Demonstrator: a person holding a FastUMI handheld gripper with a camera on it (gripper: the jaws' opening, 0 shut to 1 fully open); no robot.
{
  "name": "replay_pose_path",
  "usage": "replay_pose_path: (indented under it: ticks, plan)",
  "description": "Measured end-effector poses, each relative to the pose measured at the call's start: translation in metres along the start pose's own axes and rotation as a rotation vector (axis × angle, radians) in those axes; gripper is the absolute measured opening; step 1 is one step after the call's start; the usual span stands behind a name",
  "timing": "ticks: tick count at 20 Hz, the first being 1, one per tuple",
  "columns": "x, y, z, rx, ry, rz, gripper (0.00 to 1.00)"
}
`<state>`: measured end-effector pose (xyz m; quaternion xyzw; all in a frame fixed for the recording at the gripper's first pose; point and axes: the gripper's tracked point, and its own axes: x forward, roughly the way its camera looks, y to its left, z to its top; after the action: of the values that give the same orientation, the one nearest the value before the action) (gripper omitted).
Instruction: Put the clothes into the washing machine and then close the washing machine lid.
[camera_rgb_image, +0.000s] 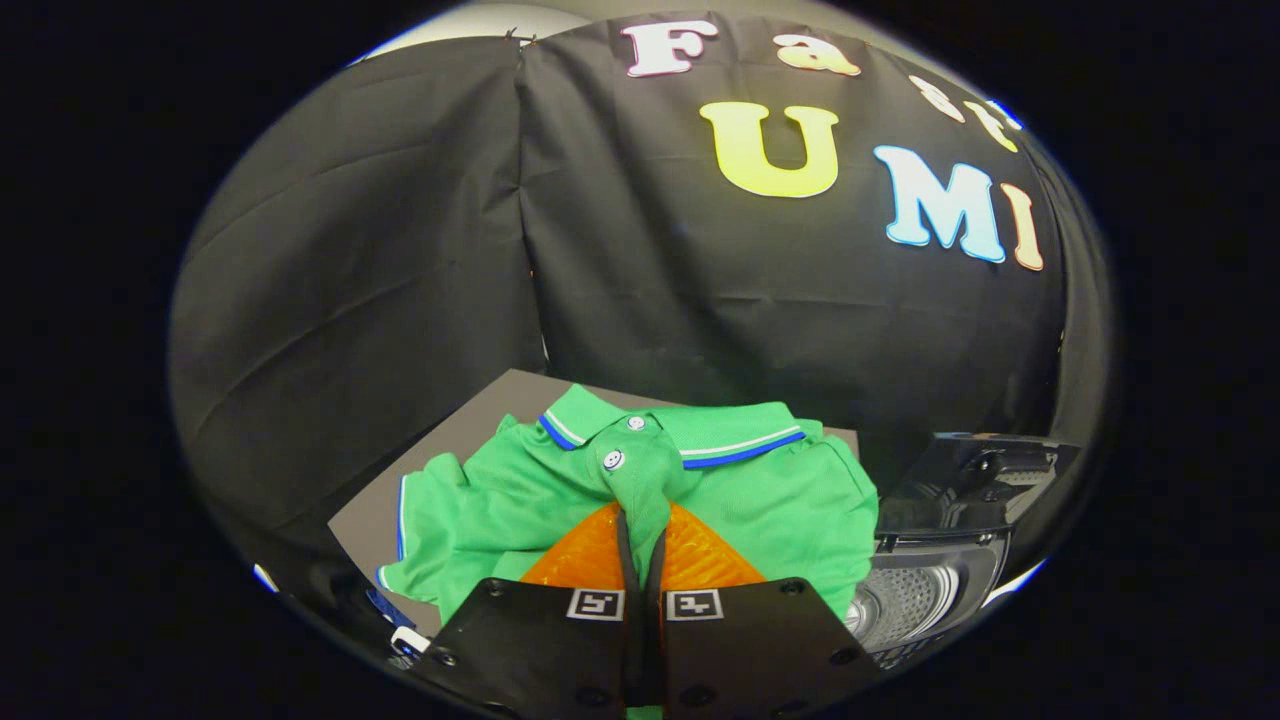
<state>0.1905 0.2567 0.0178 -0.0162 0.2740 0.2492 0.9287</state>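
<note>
One narrow pinch of placket is all the hand-held gripper (643, 535) has clenched on the green polo shirt (560, 490), which drapes over the worktop (480, 405) beside the open washing machine (925, 590), so its trailing sleeves could snag or slip free.

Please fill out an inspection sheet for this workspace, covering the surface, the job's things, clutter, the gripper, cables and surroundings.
Surface: dark flat board, partly covered by the shirt.
Job's things: green polo shirt with blue-and-white trimmed collar, bunched and lifted at its button placket; washing machine beside it, lid up, drum open.
Clutter: nothing seen.
Gripper: gripper shut on a fold of the shirt's placket, cloth pinched between both fingers.
Cables: nothing seen.
Surroundings: black cloth wall behind the board and machine.
</note>
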Motion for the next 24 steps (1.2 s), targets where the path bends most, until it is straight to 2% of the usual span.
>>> replay_pose_path:
  ticks: [13,24]
  plan:
    - [-0.059,-0.110,0.004,0.037,-0.076,-0.103,0.01]
    - [-0.089,-0.211,-0.017,0.099,-0.103,-0.191,0.01]
